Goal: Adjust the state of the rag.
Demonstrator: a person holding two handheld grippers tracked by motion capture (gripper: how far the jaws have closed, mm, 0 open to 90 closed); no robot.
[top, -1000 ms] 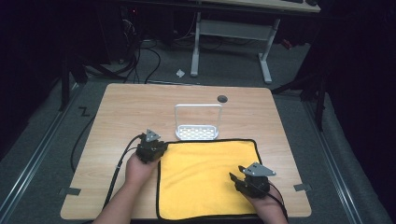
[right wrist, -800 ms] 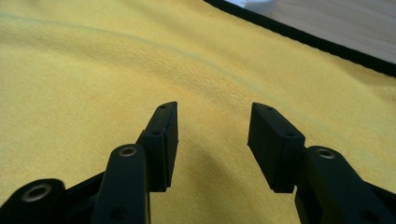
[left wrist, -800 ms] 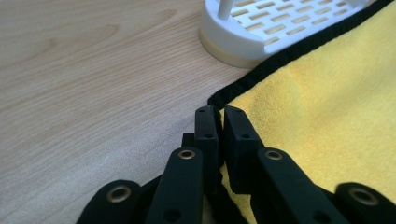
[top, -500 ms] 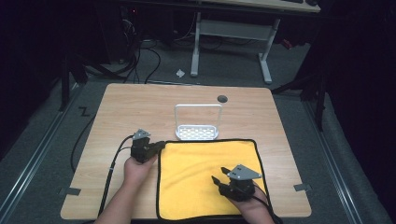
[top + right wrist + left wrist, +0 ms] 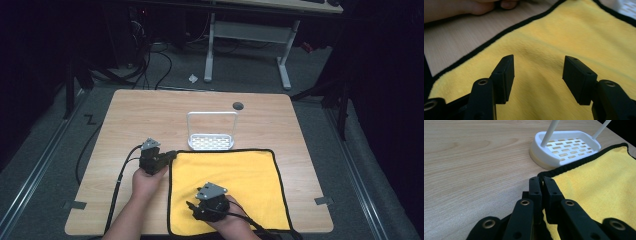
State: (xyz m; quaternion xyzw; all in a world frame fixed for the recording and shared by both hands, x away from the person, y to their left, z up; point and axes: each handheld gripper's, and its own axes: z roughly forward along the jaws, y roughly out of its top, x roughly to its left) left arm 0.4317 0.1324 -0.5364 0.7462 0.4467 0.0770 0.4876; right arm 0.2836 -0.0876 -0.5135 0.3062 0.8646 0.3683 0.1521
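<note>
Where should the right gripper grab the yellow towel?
Probably the black-hemmed near-left corner of the yellow towel, coming low from the table side. It lies flat, so only an edge gives purchase. The left gripper pinches the far-left corner; the right gripper hangs open above mid-cloth.

Yellow cloth edged black; white rack.

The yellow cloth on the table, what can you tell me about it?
The yellow cloth is a soft, fleecy-looking rectangle edged in black trim, spread nearly flat on the wooden table. The left gripper is shut on its corner nearest the white rack. The right gripper, jaws open, hovers over its near part.
</note>
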